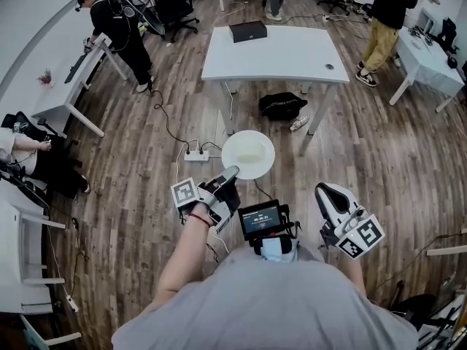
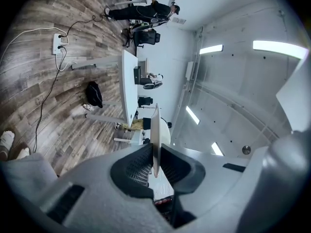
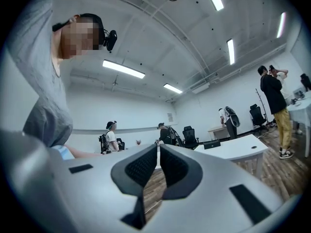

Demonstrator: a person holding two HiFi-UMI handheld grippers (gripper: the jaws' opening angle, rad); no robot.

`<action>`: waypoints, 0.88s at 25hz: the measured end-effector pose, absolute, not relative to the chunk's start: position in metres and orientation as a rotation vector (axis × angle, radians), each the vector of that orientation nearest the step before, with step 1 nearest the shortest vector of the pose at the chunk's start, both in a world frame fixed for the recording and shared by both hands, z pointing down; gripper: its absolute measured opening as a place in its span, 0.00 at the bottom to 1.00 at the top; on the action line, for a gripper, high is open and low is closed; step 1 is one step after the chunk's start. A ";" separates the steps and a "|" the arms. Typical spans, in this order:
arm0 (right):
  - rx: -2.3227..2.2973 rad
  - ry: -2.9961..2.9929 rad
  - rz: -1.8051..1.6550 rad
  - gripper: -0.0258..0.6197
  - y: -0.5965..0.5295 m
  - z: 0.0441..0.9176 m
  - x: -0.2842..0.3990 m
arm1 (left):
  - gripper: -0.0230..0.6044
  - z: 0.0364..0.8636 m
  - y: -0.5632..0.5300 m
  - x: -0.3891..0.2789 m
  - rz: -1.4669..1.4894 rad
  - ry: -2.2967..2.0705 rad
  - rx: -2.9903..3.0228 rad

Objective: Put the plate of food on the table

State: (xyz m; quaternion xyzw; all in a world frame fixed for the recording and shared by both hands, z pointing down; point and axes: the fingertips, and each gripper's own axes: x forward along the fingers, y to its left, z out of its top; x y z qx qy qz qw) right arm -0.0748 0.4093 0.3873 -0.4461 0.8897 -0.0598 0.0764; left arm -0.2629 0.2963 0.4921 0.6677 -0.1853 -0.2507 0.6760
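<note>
A white plate (image 1: pixel 248 154) with a pale portion of food hangs level over the wooden floor, short of the white table (image 1: pixel 273 53). My left gripper (image 1: pixel 230 173) is shut on the plate's near rim. In the left gripper view the plate (image 2: pixel 155 130) shows edge-on, pinched between the black pads (image 2: pixel 138 166) of the left gripper (image 2: pixel 156 149), with the table (image 2: pixel 127 81) beyond. My right gripper (image 1: pixel 328 192) is held off to the right, apart from the plate. In its own view the right gripper (image 3: pixel 158 147) is shut with nothing in it, and the table (image 3: pixel 238 147) lies ahead to the right.
A black flat box (image 1: pixel 248 31) lies at the table's far edge. On the floor under the table are a black bag (image 1: pixel 283 106) and a shoe (image 1: pixel 299 124). A power strip (image 1: pixel 195 154) with cables lies left of the plate. People stand at desks on both sides.
</note>
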 end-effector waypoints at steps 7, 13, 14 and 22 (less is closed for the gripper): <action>-1.387 2.633 -0.233 0.09 0.361 0.383 -0.039 | 0.10 0.489 0.247 -0.225 -0.516 -0.396 1.490; -1.399 2.626 -0.215 0.09 0.347 0.392 -0.038 | 0.10 0.492 0.233 -0.216 -0.495 -0.374 1.513; -1.403 2.627 -0.210 0.09 0.347 0.396 -0.040 | 0.10 0.494 0.234 -0.216 -0.495 -0.368 1.516; -1.356 2.673 -0.208 0.09 0.255 0.391 0.026 | 0.10 0.495 0.151 -0.147 -0.495 -0.386 1.498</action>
